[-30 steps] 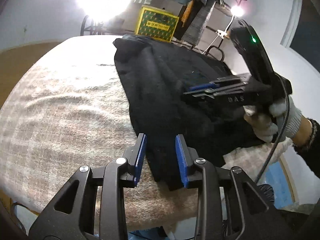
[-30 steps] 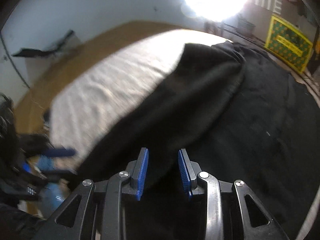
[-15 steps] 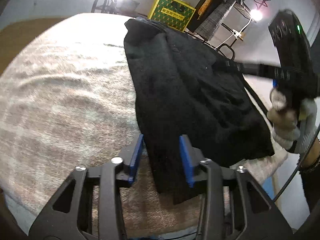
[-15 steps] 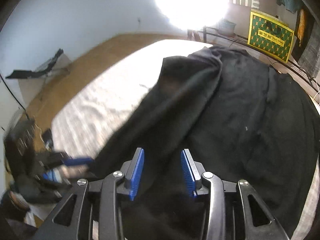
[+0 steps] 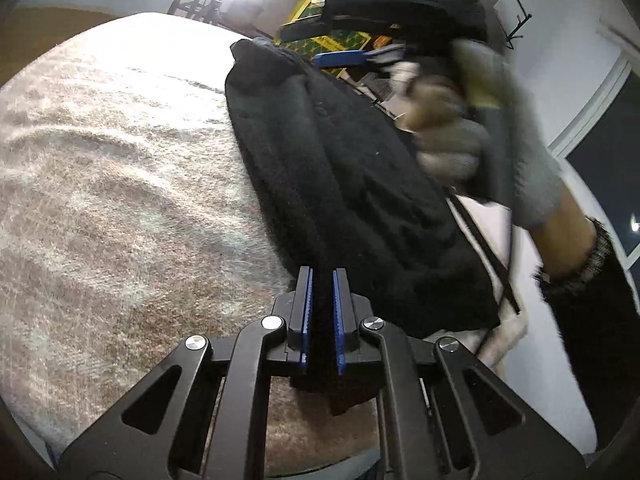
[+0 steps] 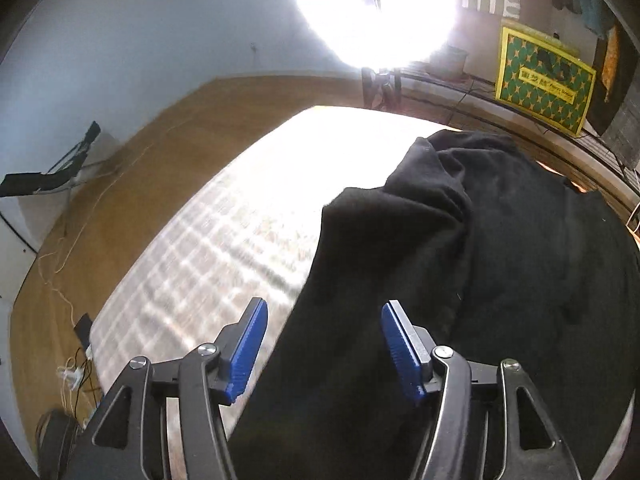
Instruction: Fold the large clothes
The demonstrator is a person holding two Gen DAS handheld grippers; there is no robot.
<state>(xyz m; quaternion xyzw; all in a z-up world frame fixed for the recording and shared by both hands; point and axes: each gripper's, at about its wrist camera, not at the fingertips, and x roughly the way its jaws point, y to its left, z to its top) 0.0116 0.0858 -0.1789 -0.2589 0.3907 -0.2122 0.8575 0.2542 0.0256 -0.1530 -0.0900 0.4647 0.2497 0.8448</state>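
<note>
Bed [image 5: 120, 200] under fuzzy beige plaid blanket carries black fleece garment [image 5: 352, 184], folded lengthwise along right side. Left hand-held gripper [image 5: 321, 312] angled down, jaws closing, pinching garment's near edge. Right hand-held gripper [image 6: 322, 344] in gloved hand [image 5: 452, 136], jaws opening, clear above cloth.

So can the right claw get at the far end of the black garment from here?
Probably yes: the right claw is opening above the black garment, nothing lies on the cloth toward its far end, and the left claw pinches the near edge.
</note>
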